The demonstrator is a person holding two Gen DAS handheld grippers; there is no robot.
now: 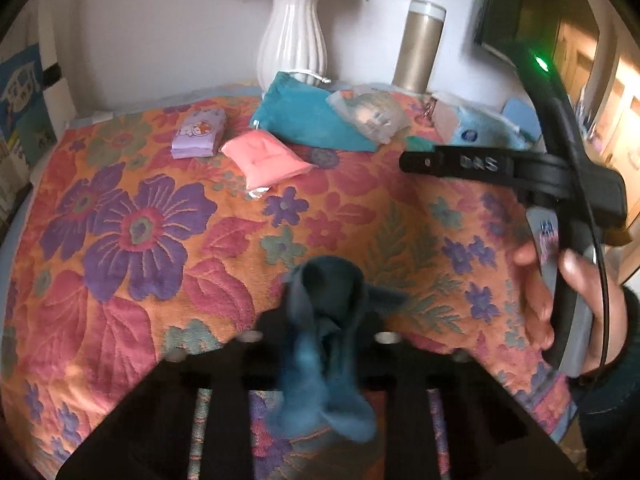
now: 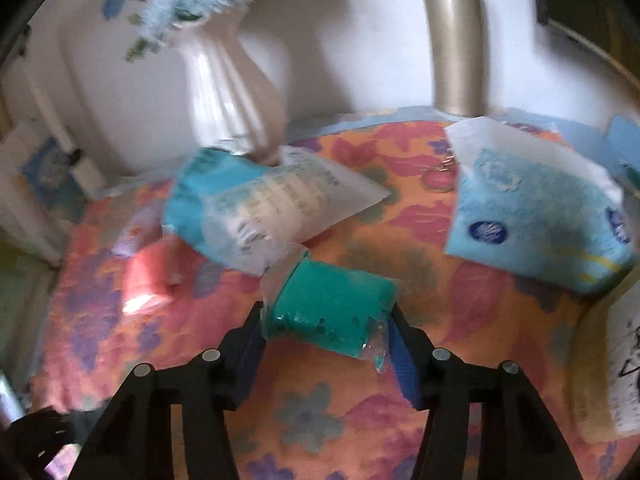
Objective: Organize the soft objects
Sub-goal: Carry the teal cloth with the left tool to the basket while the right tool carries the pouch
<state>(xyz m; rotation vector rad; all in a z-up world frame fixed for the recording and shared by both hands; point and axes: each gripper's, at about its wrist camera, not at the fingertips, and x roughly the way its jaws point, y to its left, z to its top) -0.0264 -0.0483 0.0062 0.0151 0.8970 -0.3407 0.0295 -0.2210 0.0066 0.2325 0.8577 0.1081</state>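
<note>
My left gripper (image 1: 326,320) is shut on a dark blue cloth (image 1: 324,344) and holds it above the floral tablecloth (image 1: 140,240). My right gripper (image 2: 326,316) is shut on a teal packet in clear wrap (image 2: 328,308), just over the cloth; its black frame also shows in the left wrist view (image 1: 480,164). At the back lie a purple tissue pack (image 1: 198,138), a pink packet (image 1: 264,158), a teal pouch (image 1: 304,114) with a clear printed bag (image 1: 370,114) on it, and a light blue tissue pack (image 2: 532,216).
A white ribbed vase (image 1: 294,36) with blue flowers and a gold thermos (image 1: 420,46) stand against the back wall. A key ring (image 2: 440,172) lies near the thermos. A printed paper item (image 2: 624,376) sits at the right edge.
</note>
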